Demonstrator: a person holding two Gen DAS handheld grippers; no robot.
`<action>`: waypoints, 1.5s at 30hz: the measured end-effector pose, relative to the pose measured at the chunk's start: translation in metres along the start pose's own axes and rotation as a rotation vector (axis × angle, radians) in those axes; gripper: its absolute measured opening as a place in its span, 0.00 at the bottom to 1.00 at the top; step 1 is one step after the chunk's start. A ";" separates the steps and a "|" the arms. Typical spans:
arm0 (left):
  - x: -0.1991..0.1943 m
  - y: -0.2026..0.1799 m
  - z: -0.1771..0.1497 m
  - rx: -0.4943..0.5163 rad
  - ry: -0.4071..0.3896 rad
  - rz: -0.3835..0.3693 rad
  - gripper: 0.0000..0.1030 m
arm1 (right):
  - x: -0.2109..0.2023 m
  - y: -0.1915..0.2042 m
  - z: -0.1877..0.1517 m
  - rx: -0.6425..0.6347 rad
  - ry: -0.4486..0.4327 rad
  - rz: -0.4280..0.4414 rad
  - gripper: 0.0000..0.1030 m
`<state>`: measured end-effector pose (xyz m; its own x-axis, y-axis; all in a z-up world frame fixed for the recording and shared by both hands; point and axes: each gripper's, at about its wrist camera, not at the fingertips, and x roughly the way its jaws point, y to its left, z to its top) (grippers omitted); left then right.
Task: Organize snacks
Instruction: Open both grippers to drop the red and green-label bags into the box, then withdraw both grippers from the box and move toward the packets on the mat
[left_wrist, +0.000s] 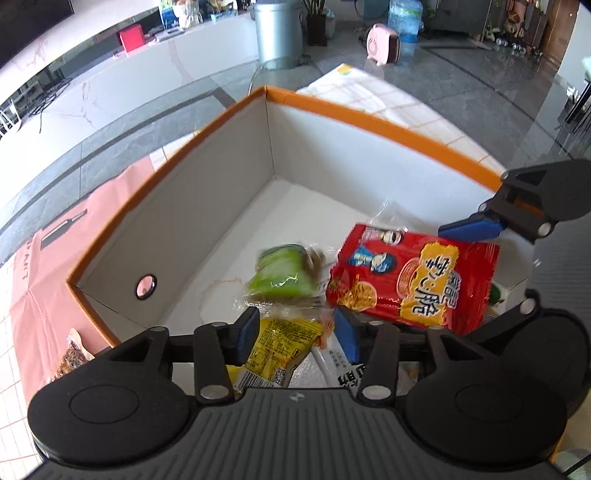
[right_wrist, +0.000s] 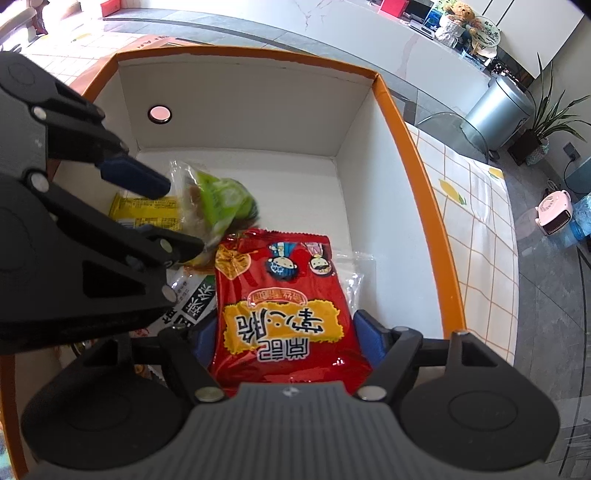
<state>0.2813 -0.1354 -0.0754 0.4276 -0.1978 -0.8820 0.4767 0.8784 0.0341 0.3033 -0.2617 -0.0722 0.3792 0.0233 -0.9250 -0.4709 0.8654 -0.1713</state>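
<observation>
An open box (right_wrist: 417, 155), orange outside and on its rim, white within, holds all the snacks in view but one. It has a round hole (right_wrist: 159, 113) in one side wall.

On the box floor, toward the end away from the hole wall's far corner, lies a red packet (right_wrist: 288, 306) with yellow lettering, flat and face up. Touching its top edge is a green snack (right_wrist: 221, 201) in clear wrap, blurred in both views. Beside the green snack, toward the hole wall, lies a yellow packet (right_wrist: 147, 212), partly under it. A white packet (right_wrist: 192, 306) with black print lies against the red packet's side, on the hole-wall side, half hidden by the left claw. A bit of clear wrapper (right_wrist: 360, 266) sticks out from under the red packet on the other side.

The left claw (left_wrist: 295, 332) is open over the box; the yellow packet shows between its blue pads (left_wrist: 245, 330) but neither pad presses it. The right claw (right_wrist: 282, 338) is also open, its blue pads standing on either side of the red packet's lower end, and no pinch is evident.

Outside the box, next to its hole wall, a brown snack (left_wrist: 72, 356) lies on the table (left_wrist: 44, 295), on a pink mat.
</observation>
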 end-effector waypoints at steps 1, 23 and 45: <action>-0.003 0.000 0.000 0.000 -0.006 -0.001 0.57 | -0.001 0.000 0.000 0.001 -0.001 -0.001 0.72; -0.114 0.020 -0.048 -0.109 -0.198 0.063 0.66 | -0.087 0.027 -0.025 0.199 -0.200 0.007 0.76; -0.195 0.140 -0.207 -0.400 -0.233 0.138 0.68 | -0.126 0.195 -0.053 0.369 -0.455 0.141 0.69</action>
<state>0.1058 0.1162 0.0039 0.6488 -0.1198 -0.7515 0.0899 0.9927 -0.0806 0.1212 -0.1225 -0.0073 0.6745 0.2923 -0.6779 -0.2649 0.9529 0.1473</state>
